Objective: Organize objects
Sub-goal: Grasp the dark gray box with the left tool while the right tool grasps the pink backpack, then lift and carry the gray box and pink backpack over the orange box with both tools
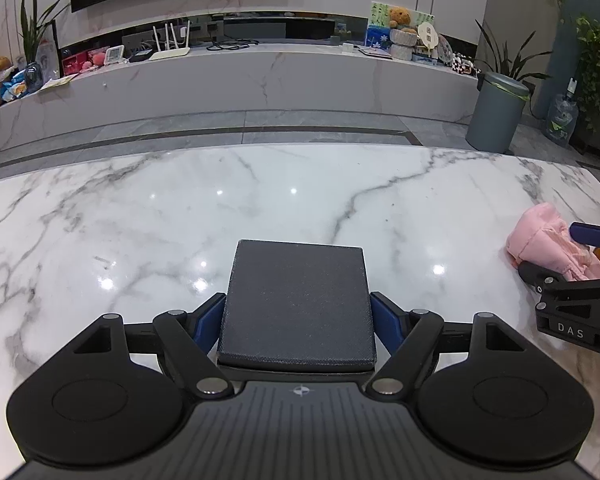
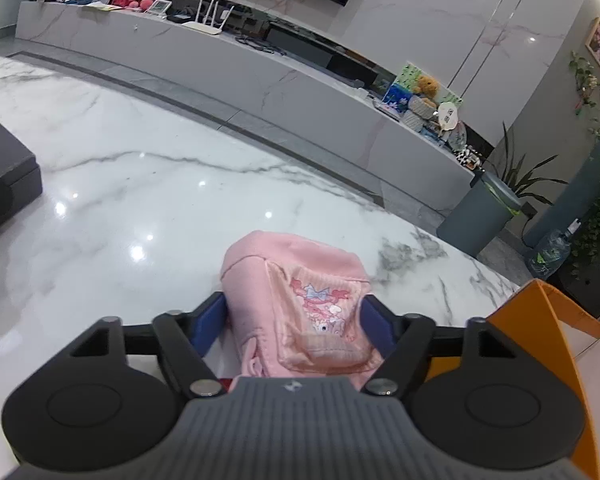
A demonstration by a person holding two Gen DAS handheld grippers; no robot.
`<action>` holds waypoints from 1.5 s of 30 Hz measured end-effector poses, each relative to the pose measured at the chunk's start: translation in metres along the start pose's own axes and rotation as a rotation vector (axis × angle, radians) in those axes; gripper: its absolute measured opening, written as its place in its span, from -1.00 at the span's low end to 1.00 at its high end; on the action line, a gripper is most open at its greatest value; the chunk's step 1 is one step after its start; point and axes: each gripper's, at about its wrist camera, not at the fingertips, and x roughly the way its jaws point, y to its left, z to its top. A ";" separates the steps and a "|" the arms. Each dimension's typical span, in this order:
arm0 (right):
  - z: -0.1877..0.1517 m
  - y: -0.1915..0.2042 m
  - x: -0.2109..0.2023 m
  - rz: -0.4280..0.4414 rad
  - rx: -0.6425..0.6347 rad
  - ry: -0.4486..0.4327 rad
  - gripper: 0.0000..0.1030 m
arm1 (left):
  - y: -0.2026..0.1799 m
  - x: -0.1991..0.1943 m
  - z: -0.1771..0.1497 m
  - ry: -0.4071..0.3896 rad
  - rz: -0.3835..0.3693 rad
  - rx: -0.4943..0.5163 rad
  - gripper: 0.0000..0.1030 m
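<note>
The left gripper (image 1: pixel 298 316) was clamped on a stiff, flat black box (image 1: pixel 298 300) near the tabletop's (image 1: pixel 140 208) front edge; the right gripper (image 2: pixel 294 320) squeezed a soft, light pink pouch (image 2: pixel 296 300) beside an orange box (image 2: pixel 540 320), likely best pinched mid-body.

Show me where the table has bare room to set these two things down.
Bare marble runs wide ahead of the black box held in the left gripper, out to the far table edge and off to its left. Between the box and the pink pouch is open too. It is crowded only beside the right gripper, where the orange box stands.
</note>
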 end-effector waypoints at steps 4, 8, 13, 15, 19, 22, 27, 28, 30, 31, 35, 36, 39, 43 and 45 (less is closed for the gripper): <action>-0.003 -0.002 -0.005 0.030 0.007 0.011 0.17 | -0.001 -0.002 -0.002 0.010 -0.016 0.007 0.69; -0.007 -0.003 -0.012 0.059 0.015 0.020 0.13 | -0.006 -0.008 -0.007 0.016 -0.023 0.015 0.69; -0.017 -0.004 -0.025 0.093 0.025 0.027 0.11 | -0.016 -0.015 -0.015 0.032 -0.042 0.033 0.69; -0.022 -0.003 -0.033 0.105 0.022 0.027 0.10 | -0.021 -0.020 -0.019 0.042 -0.053 0.045 0.69; -0.035 0.001 -0.051 0.131 0.006 0.026 0.09 | -0.036 -0.028 -0.027 0.072 -0.059 0.080 0.69; -0.045 0.003 -0.065 0.151 -0.006 0.029 0.09 | -0.049 -0.034 -0.035 0.094 -0.053 0.138 0.69; -0.058 0.006 -0.086 0.200 -0.029 0.034 0.08 | -0.063 -0.045 -0.047 0.121 -0.069 0.167 0.69; -0.061 0.006 -0.089 0.213 -0.030 0.036 0.07 | -0.065 -0.048 -0.049 0.126 -0.071 0.169 0.69; -0.064 0.005 -0.095 0.242 -0.040 0.041 0.07 | -0.069 -0.054 -0.055 0.132 -0.073 0.168 0.68; -0.065 0.005 -0.098 0.253 -0.054 0.042 0.07 | -0.071 -0.057 -0.057 0.136 -0.073 0.163 0.68; -0.071 0.006 -0.109 0.316 -0.107 0.042 0.05 | -0.081 -0.069 -0.068 0.154 -0.070 0.161 0.68; -0.072 0.005 -0.111 0.326 -0.117 0.040 0.04 | -0.083 -0.071 -0.070 0.158 -0.069 0.163 0.68; -0.078 0.001 -0.117 0.361 -0.098 0.032 0.03 | -0.092 -0.078 -0.074 0.156 -0.056 0.167 0.68; -0.078 -0.007 -0.124 0.413 -0.048 0.030 -0.05 | -0.099 -0.092 -0.071 0.121 -0.030 0.163 0.68; -0.076 -0.012 -0.127 0.447 -0.031 0.029 -0.10 | -0.101 -0.098 -0.069 0.111 -0.027 0.150 0.68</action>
